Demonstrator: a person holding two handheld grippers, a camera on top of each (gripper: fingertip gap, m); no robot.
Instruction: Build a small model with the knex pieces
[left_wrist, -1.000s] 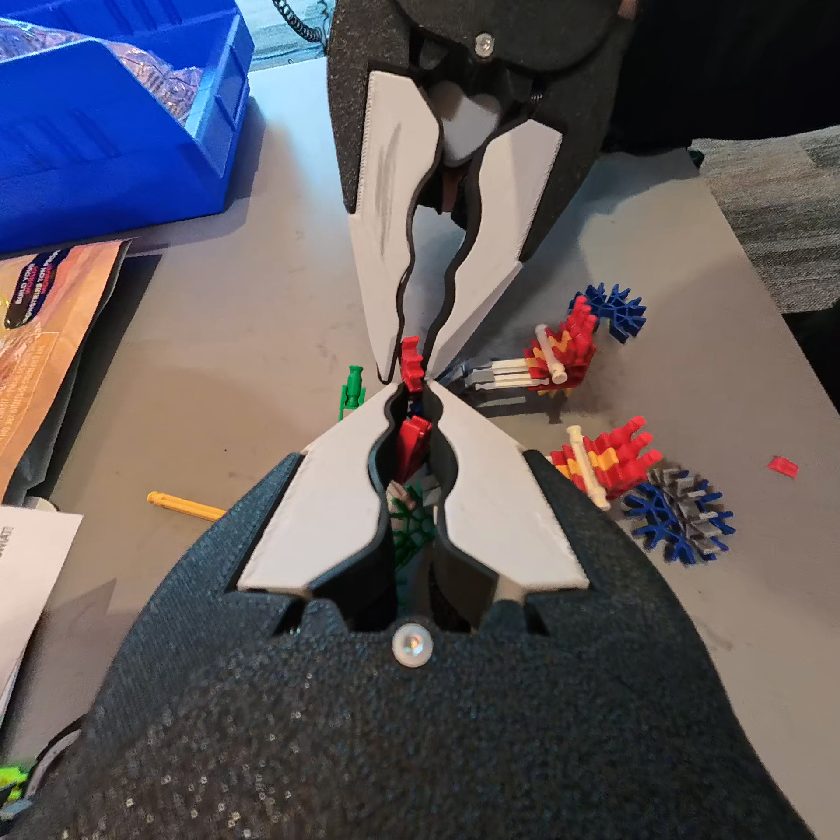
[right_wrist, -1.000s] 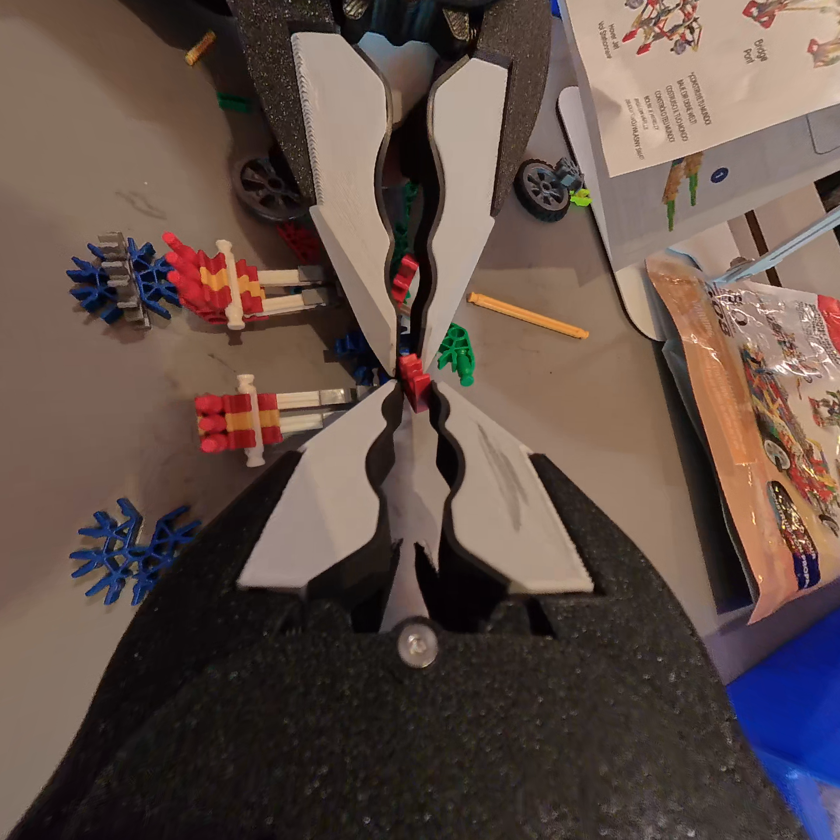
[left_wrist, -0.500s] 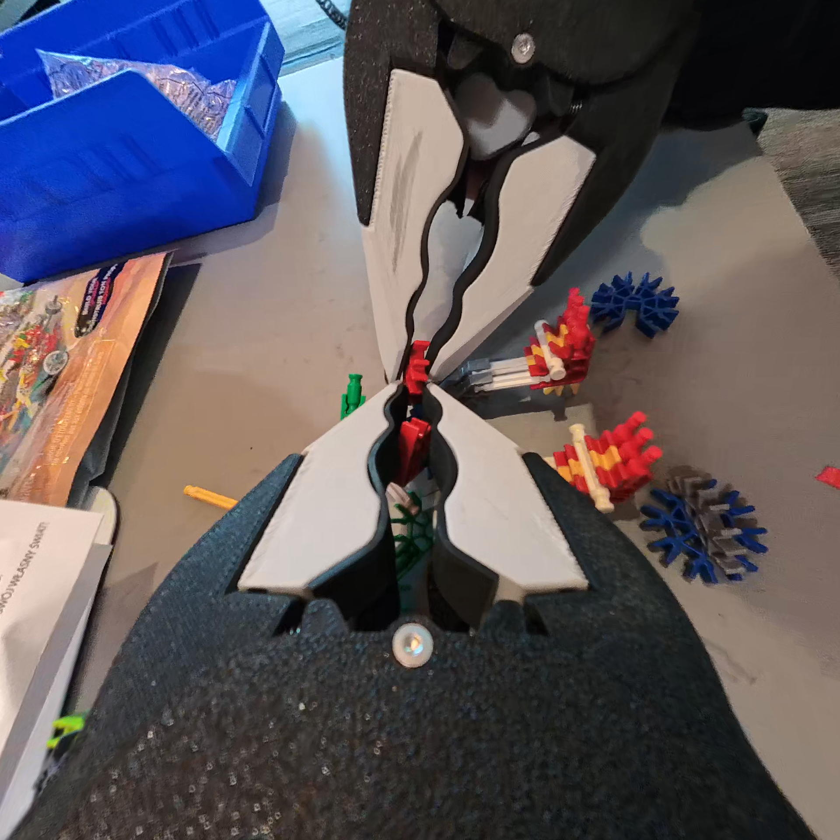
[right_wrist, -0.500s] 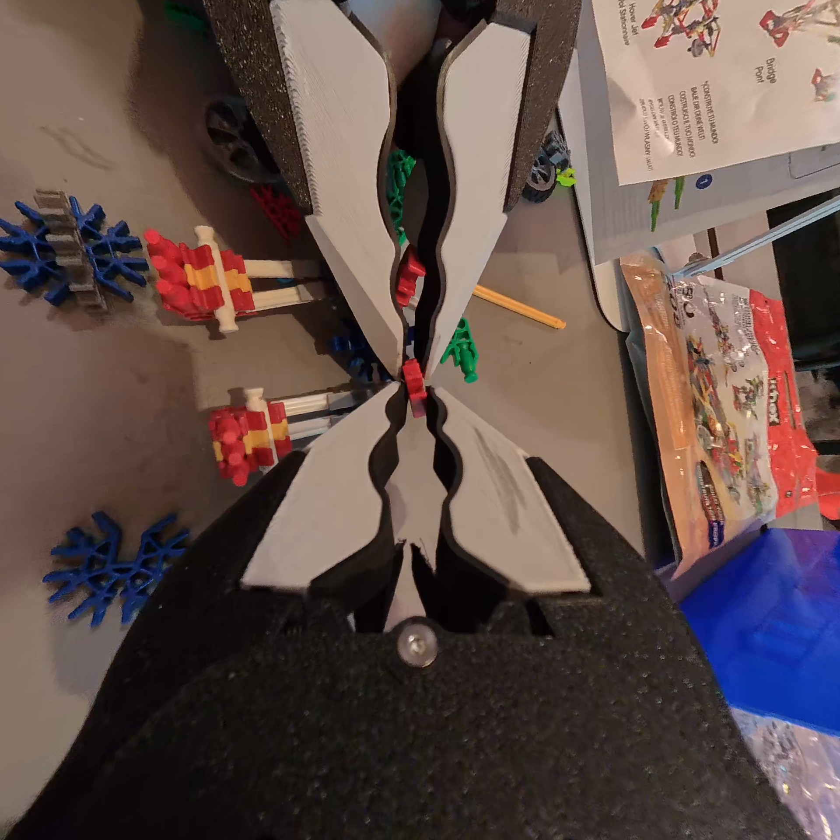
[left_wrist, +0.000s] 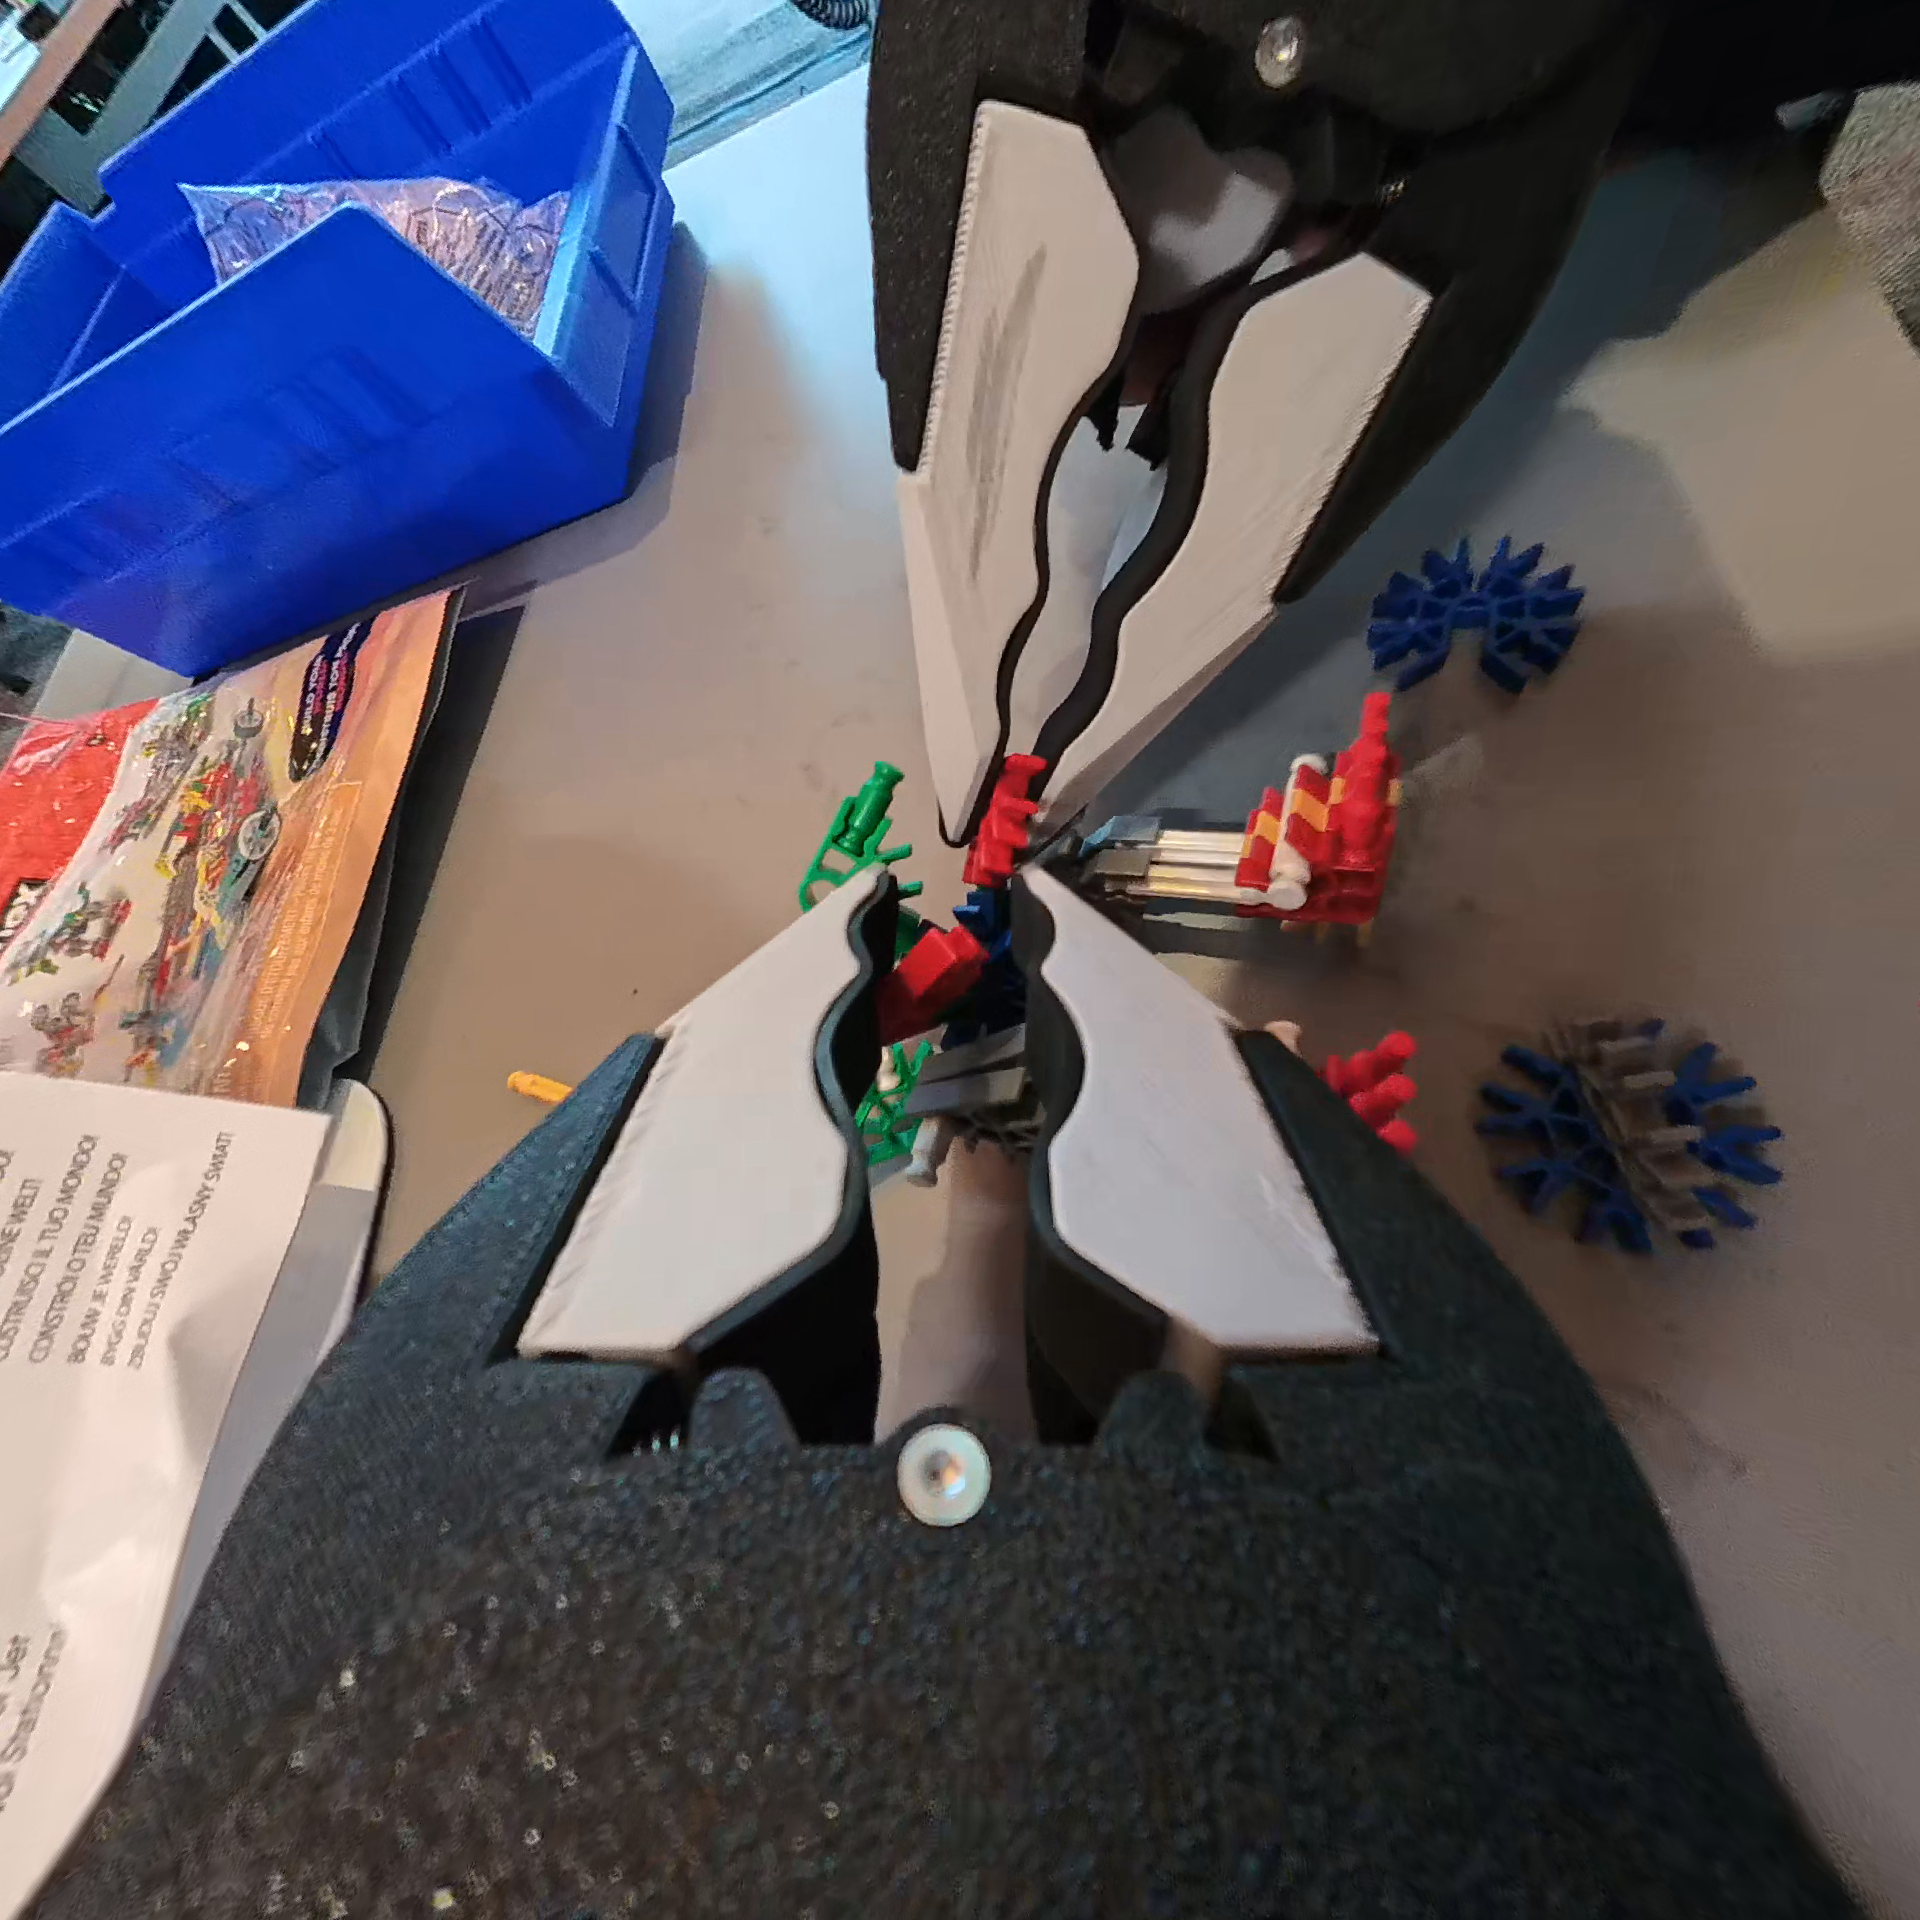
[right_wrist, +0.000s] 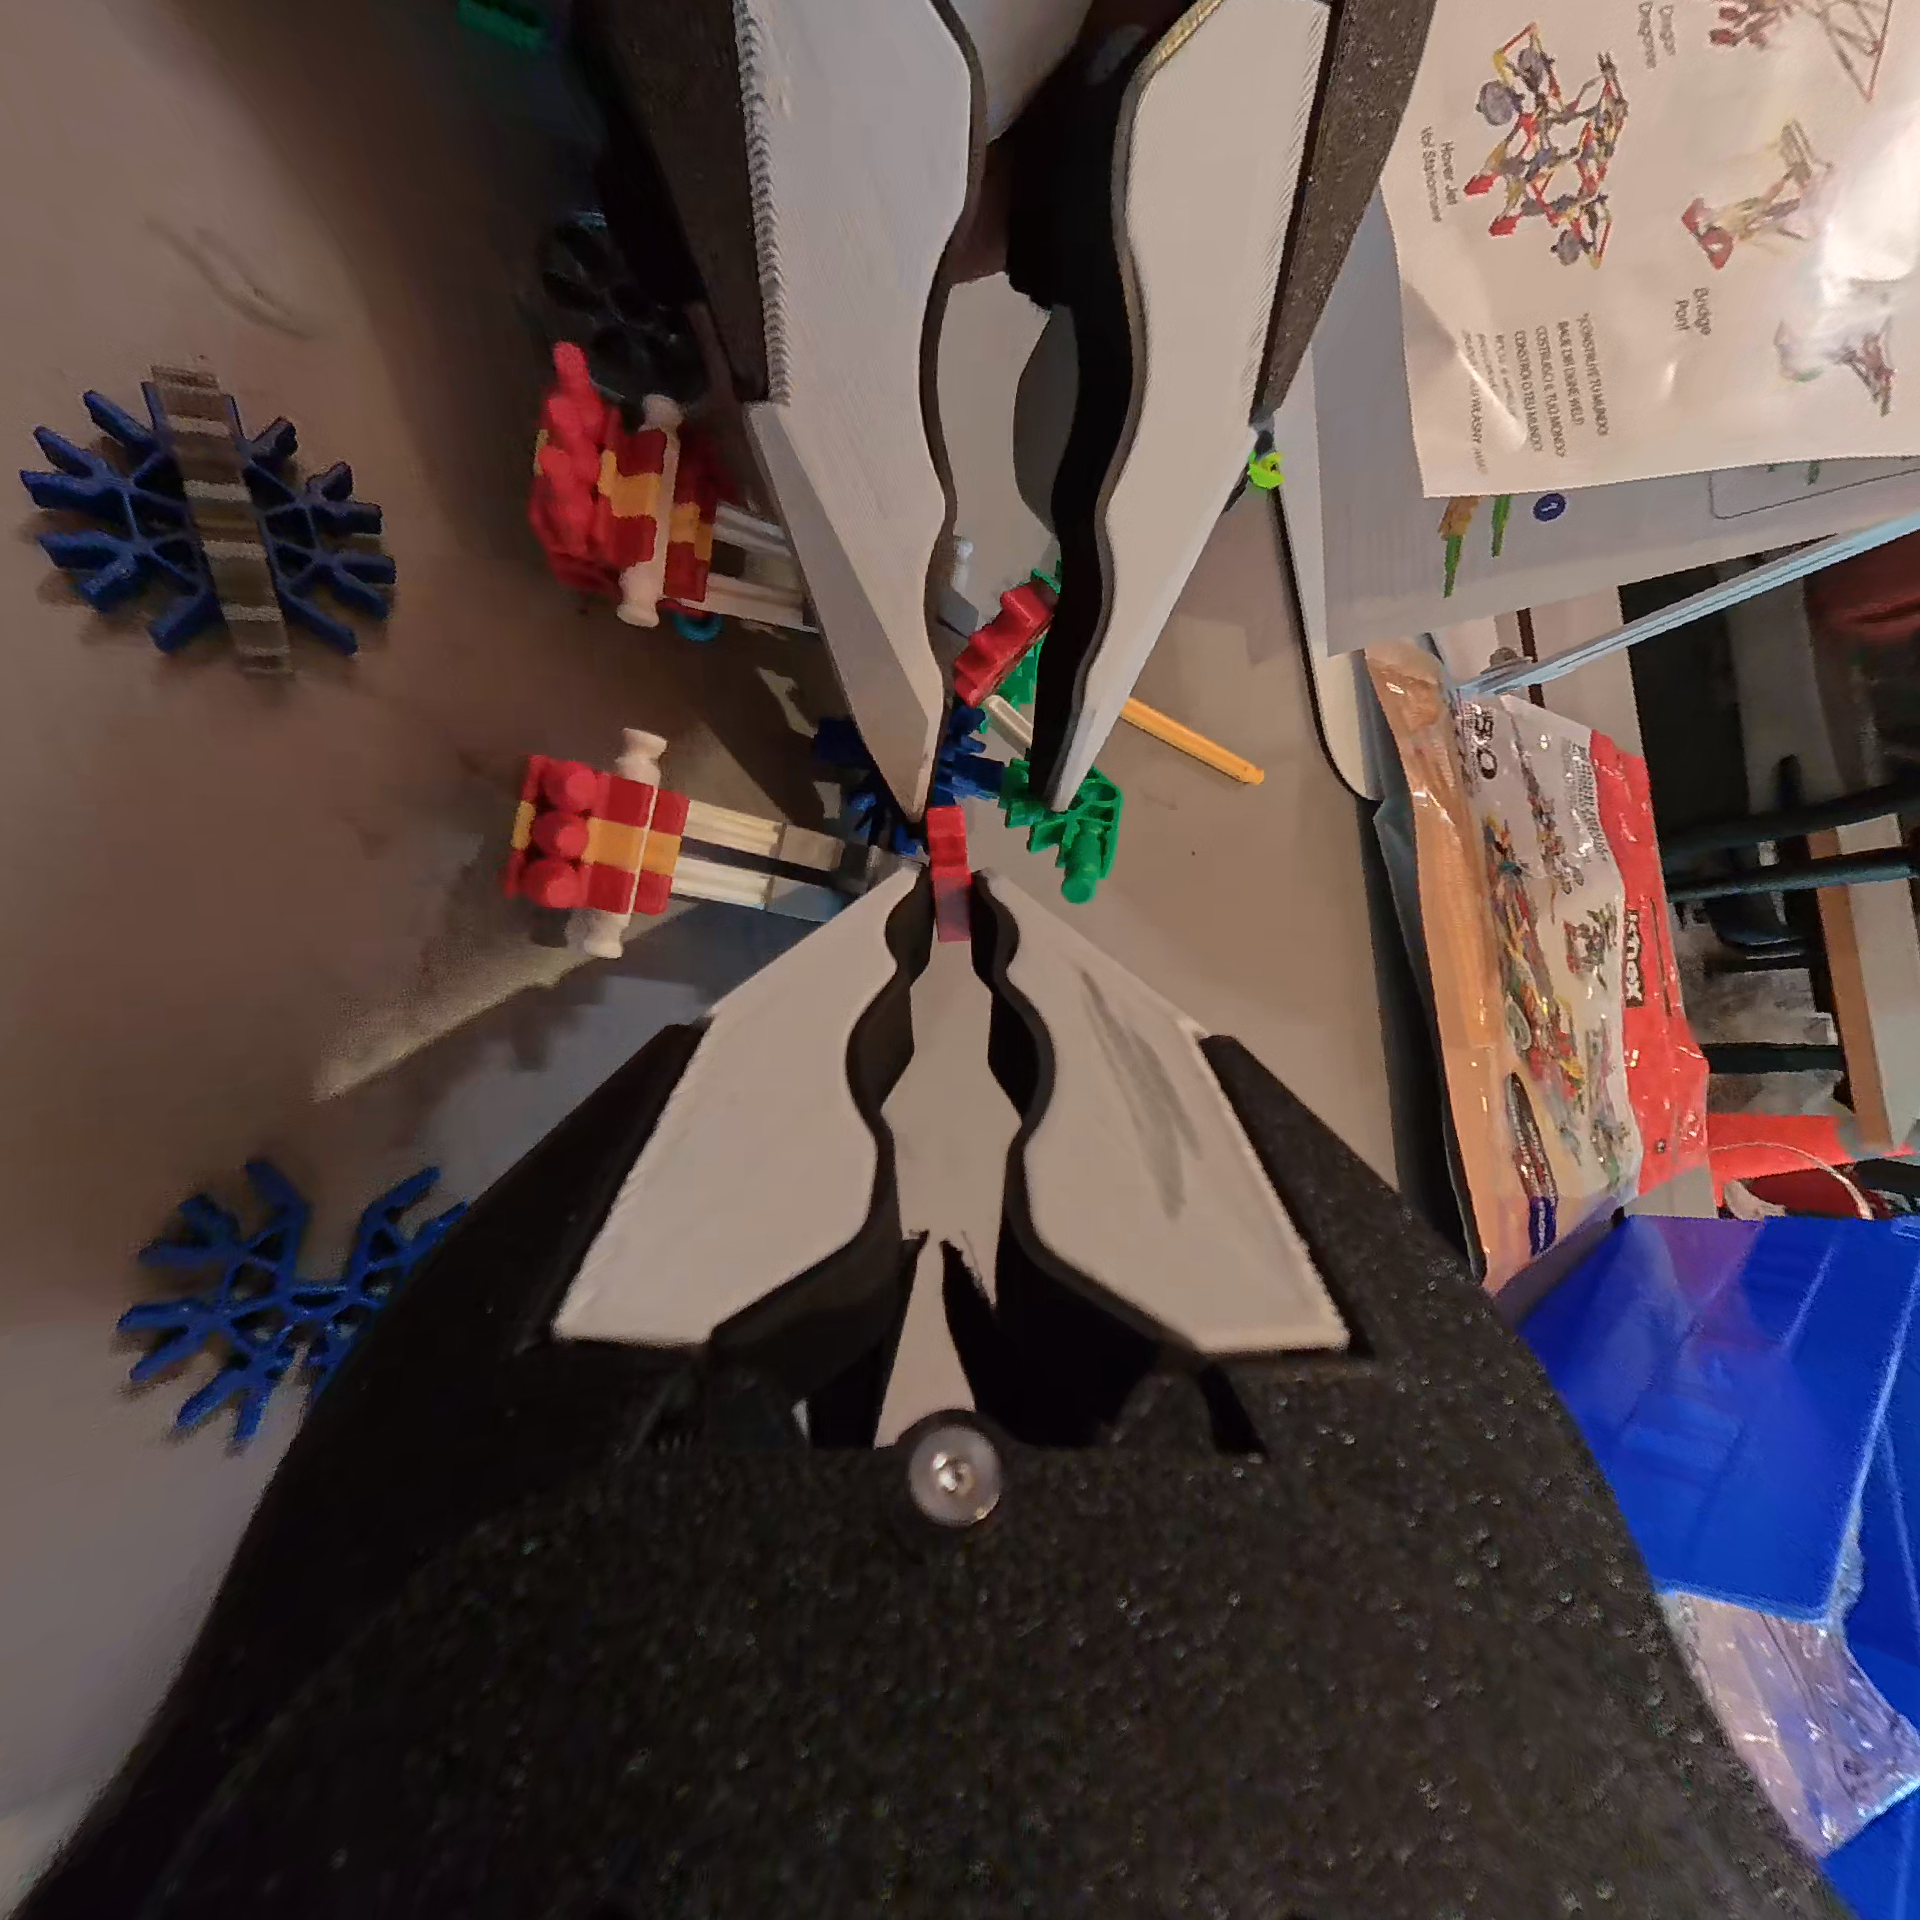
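In the left wrist view, my left gripper (left_wrist: 951, 904) stood with its jaws apart; a red connector (left_wrist: 928, 977) sat loose between them, atop a green and blue toy assembly (left_wrist: 904, 1091). Opposite, my right gripper (left_wrist: 1003, 821) pinched a small red connector piece (left_wrist: 1000, 816) at its tips. A blue bin (left_wrist: 312, 436) sat toward the table's (left_wrist: 644, 727) far left corner.

In the right wrist view, my right gripper (right_wrist: 948, 883) was clamped on that red piece (right_wrist: 948, 868), just above the assembly (right_wrist: 966, 764). My left gripper (right_wrist: 982, 774) gaped around it. I judged a steady, square push would seat the piece best, with the assembly braced.
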